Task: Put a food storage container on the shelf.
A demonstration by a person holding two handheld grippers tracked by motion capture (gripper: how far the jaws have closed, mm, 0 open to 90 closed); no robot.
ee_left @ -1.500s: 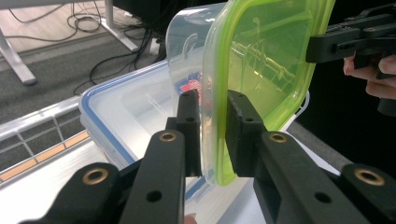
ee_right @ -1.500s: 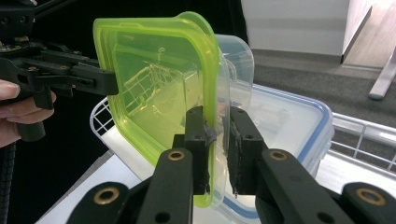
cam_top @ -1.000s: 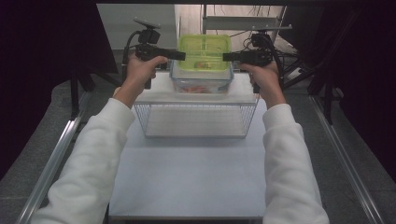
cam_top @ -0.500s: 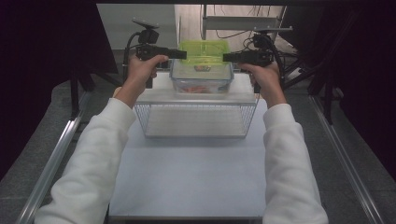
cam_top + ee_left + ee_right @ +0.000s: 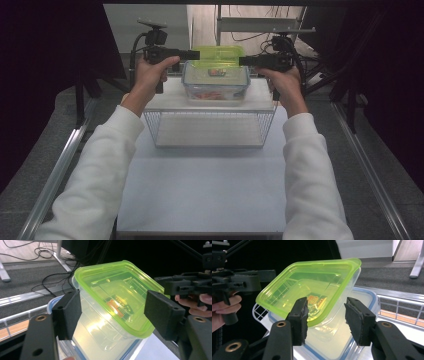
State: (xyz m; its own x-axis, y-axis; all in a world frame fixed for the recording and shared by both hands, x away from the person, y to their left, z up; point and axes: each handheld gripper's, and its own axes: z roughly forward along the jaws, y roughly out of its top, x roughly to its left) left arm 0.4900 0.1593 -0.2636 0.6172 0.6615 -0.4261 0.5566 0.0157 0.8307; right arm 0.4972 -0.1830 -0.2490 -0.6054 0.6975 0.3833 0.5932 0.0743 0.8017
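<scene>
Over the blue-rimmed box (image 5: 216, 90), both grippers' fingers (image 5: 67, 312) (image 5: 299, 317) have just been opening, apart around the green-lidded container (image 5: 218, 56).

Green-lidded container (image 5: 218, 59) tilted atop blue-rimmed container (image 5: 216, 86)

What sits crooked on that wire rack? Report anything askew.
The green-lidded container sits tilted inside the blue-rimmed container below it, one corner raised, not nested flat. The left gripper and right gripper have just been opening; their pads stand off it, either side of its rim.
</scene>
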